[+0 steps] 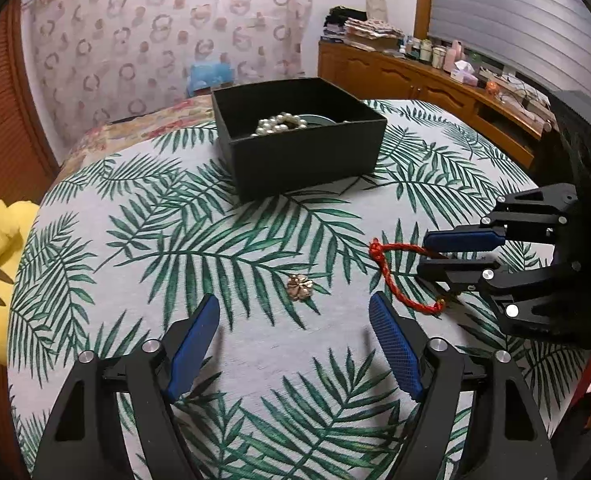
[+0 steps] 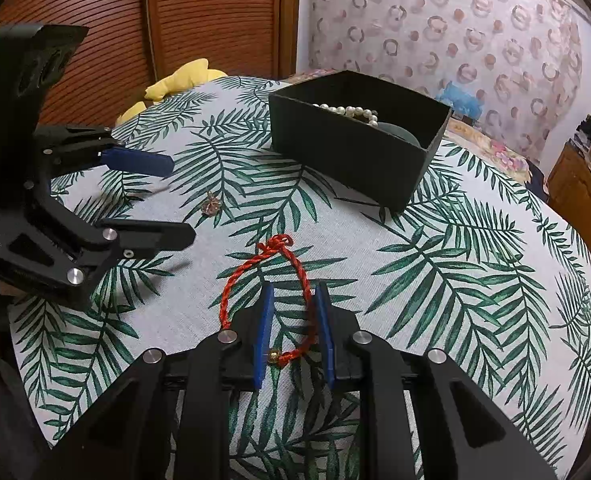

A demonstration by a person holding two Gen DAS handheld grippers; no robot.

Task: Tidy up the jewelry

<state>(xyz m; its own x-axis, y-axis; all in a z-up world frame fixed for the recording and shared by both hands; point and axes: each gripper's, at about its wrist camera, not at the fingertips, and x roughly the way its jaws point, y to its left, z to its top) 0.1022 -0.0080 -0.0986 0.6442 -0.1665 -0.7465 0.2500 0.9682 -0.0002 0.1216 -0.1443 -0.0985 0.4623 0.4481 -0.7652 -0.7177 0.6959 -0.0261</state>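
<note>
Centrally, left gripper (image 1: 294,308) gapes wide before flower charm (image 1: 299,287); right gripper (image 2: 294,292) narrowly straddles red cord bracelet (image 2: 264,280), unpinched.

No text, label, brand, number or sign can be read in either view; the small bottles and boxes on the far sideboard (image 1: 435,76), at about two o'clock in the left wrist view, are too small and blurred to tell.

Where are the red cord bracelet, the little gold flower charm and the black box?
red cord bracelet (image 2: 277,245), right wrist view, its knot.
gold flower charm (image 1: 299,287), left wrist view, its middle.
black box (image 1: 311,164), left wrist view, its front wall.
</note>
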